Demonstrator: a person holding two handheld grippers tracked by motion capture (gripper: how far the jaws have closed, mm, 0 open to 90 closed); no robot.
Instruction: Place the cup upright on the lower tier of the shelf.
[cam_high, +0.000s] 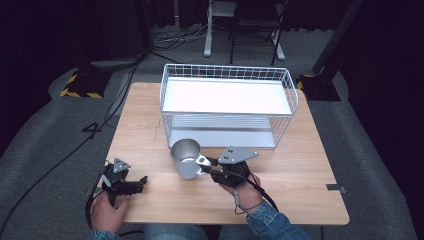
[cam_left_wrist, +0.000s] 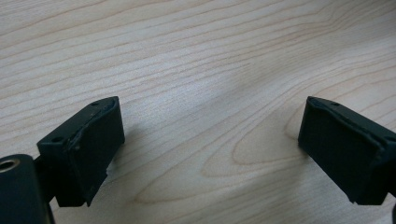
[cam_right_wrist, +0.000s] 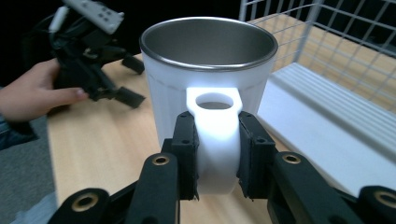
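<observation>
White mug (cam_right_wrist: 205, 100) with steel-grey inside, white wire rack (cam_high: 227, 102), pale wood-grain table (cam_high: 150, 130).

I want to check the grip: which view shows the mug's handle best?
The right gripper view: the white handle sits close up, clamped between the right gripper's pads. The high view shows the mug small, its handle mostly hidden by the gripper. The left gripper view shows bare table between open jaws.

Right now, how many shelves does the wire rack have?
2: the upper shelf at the top of the wire rack, and the lower shelf near the table, behind the mug.
</observation>
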